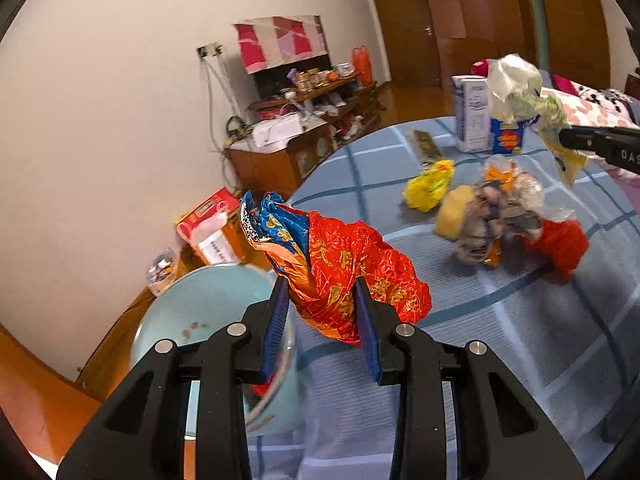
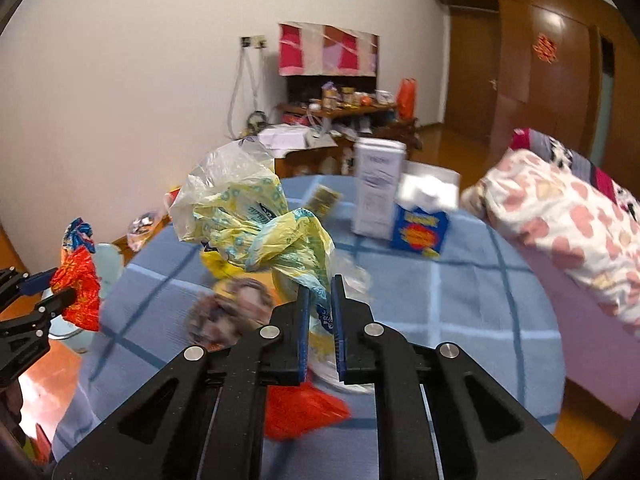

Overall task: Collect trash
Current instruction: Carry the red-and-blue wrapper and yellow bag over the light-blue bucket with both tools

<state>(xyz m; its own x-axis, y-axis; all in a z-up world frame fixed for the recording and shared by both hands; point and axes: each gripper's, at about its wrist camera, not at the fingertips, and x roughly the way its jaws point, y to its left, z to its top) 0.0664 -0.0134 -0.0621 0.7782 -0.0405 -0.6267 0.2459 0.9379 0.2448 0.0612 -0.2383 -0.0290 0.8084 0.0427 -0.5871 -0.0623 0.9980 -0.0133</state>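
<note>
Left wrist: blue checked tablecloth [image 1: 500, 320], wooden floor [image 1: 36, 392], white wall [image 1: 100, 120]

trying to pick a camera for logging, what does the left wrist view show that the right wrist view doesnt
Only the left wrist view: the inside of the pale blue bin and the orange box on the floor.

Only the right wrist view: the bedding spread wide, and the right gripper closed on the yellow plastic bag.

Both: the left gripper clamping the red and blue wrapper, the checked tablecloth, the white carton.
</note>
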